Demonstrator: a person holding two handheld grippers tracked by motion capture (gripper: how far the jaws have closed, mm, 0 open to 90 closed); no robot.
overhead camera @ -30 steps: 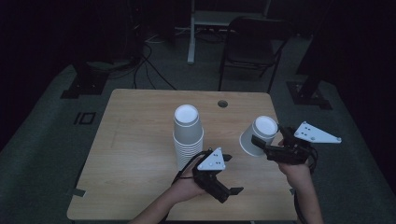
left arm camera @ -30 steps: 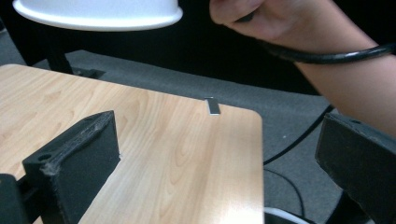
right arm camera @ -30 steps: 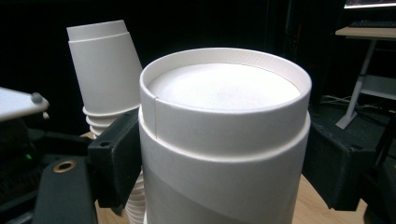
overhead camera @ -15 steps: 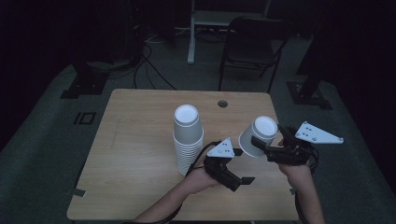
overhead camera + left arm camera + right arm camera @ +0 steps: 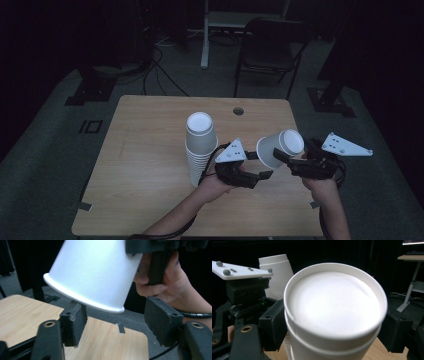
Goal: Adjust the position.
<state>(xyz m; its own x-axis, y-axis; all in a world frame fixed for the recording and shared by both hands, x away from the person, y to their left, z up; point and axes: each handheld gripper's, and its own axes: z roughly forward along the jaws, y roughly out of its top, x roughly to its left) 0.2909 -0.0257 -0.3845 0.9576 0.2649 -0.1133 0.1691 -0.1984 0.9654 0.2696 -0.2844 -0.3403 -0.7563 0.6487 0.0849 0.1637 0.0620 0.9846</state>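
Observation:
A tall stack of upturned white paper cups (image 5: pixel 200 145) stands near the middle of the wooden table (image 5: pixel 145 155). My right gripper (image 5: pixel 286 152) holds a white cup (image 5: pixel 279 147) tilted in the air to the stack's right, base toward its camera. In the right gripper view the held cup (image 5: pixel 332 315) looks like two nested cups, clamped between the black pads (image 5: pixel 274 322). My left gripper (image 5: pixel 264 165) is open just under that cup's rim. In the left gripper view the cup (image 5: pixel 97 272) hangs above the spread pads (image 5: pixel 75 322), rim close to the left one.
A round cable hole (image 5: pixel 238 111) sits near the table's far edge. A dark folding chair (image 5: pixel 270 45) and a desk leg (image 5: pixel 205 35) stand beyond it. Bare tabletop lies left of the stack and along the front edge.
My left gripper has moved right and slightly up, from beside the stack to just under the held cup. The right gripper and its cup stayed almost still.

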